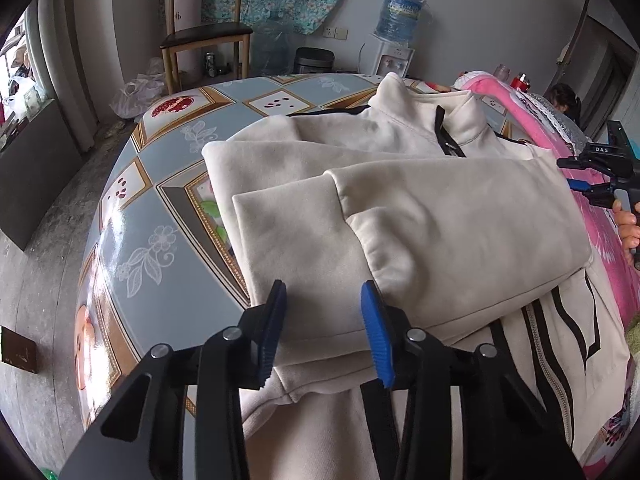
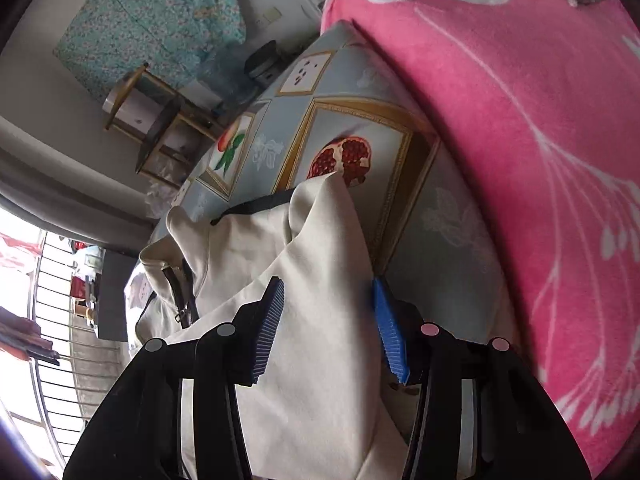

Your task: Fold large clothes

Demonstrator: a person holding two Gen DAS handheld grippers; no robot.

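Note:
A cream zip-up jacket (image 1: pixel 420 208) with black trim lies on the table, both sleeves folded across its chest, collar at the far end. My left gripper (image 1: pixel 324 332) is open, its blue pads just above the near sleeve cuff, holding nothing. The right gripper shows at the right edge of the left wrist view (image 1: pixel 600 184), held by a hand. In the right wrist view the right gripper (image 2: pixel 330 328) is open, with the jacket's shoulder fabric (image 2: pixel 320 280) lying between its pads.
The table has a blue patterned cloth (image 1: pixel 168 216) with fruit pictures. A pink floral blanket (image 2: pixel 520 120) lies on its right side. A wooden chair (image 1: pixel 204 32), a water dispenser (image 1: pixel 396 40) and bottles stand behind. A person's head (image 1: pixel 566 98) is at far right.

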